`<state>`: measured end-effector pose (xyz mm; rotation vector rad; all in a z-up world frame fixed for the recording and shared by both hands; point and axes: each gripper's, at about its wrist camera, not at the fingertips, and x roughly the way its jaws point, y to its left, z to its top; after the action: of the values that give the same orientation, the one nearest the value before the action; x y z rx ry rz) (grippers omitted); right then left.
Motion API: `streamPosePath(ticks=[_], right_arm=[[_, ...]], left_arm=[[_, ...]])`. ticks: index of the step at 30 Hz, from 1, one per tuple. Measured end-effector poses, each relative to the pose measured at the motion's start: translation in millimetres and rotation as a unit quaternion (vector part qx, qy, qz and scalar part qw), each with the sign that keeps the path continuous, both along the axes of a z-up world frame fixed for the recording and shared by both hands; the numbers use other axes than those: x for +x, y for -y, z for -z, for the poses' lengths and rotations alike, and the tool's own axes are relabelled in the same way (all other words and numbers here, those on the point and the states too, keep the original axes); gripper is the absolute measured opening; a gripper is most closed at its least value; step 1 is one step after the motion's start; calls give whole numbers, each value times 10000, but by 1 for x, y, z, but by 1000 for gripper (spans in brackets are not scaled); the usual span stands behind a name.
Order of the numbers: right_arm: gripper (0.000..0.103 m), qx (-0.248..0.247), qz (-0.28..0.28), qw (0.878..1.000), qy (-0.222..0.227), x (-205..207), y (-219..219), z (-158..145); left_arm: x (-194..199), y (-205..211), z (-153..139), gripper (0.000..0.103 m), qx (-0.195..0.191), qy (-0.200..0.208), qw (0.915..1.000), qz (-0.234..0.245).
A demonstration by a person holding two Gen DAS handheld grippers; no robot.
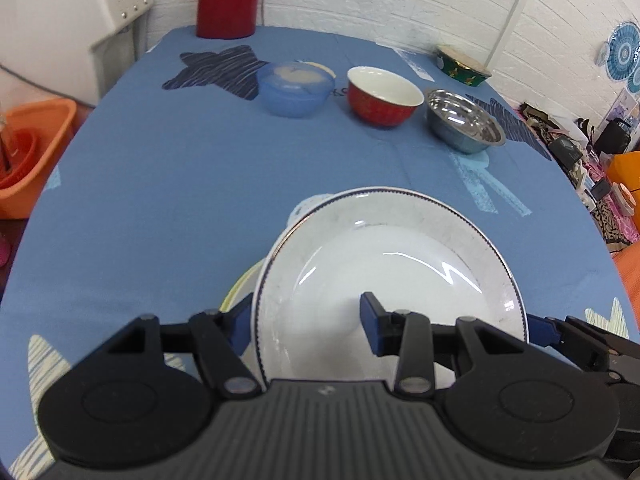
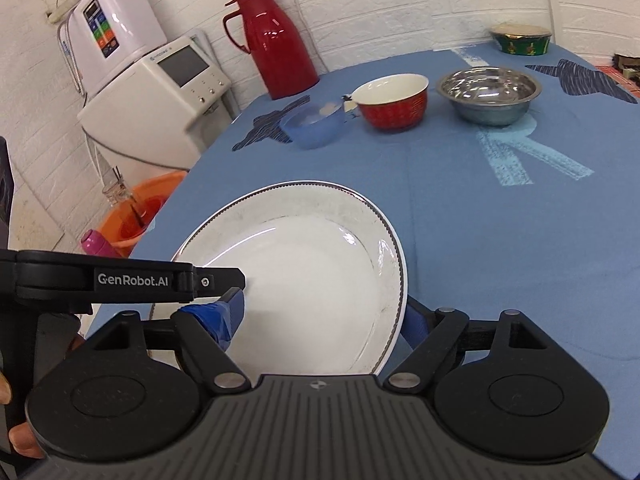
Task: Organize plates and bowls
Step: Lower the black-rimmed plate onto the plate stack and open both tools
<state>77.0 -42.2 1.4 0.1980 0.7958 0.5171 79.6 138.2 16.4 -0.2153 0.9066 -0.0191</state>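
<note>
Only left wrist view shows yellow dish (image 1: 240, 286) (partly hidden) under white plate (image 1: 384, 264).

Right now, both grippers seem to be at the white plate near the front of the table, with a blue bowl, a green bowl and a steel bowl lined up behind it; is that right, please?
Not quite: the middle bowl is the red bowl, not green, as the right wrist view shows. The rest holds: the left gripper and right gripper are both at the white plate, with the blue bowl and steel bowl behind.

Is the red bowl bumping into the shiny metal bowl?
Apart. In the right wrist view, a strip of blue tablecloth shows plainly between the red bowl and the metal bowl; the left wrist view shows the same gap.
</note>
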Motion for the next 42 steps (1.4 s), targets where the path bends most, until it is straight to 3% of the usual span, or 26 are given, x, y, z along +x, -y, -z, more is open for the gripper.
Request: streamPosePath(ticks=[8, 12, 20, 27, 35, 42], right_arm=[[68, -210, -155, 9996, 137, -9, -15, 10], [68, -134, -256, 9995, 107, -6, -16, 16], [66, -74, -283, 9995, 113, -6, -17, 19], [67, 166, -76, 9995, 238, -7, -1, 8], [67, 340, 278, 9986, 285, 0, 38, 6], [67, 297, 811, 9960, 250, 38, 94, 6]], left_arm=[[-26, -23, 13, 43, -331, 122, 9993, -104], [-28, -25, 14, 60, -423, 334, 9985, -66], [-29, -45, 23, 61, -860, 376, 9955, -156], [-35, -45, 2, 67, -609, 844, 9944, -156], [-19, -26, -3, 71, -654, 799, 9946, 38], [33, 17, -6, 71, -755, 505, 9946, 507]])
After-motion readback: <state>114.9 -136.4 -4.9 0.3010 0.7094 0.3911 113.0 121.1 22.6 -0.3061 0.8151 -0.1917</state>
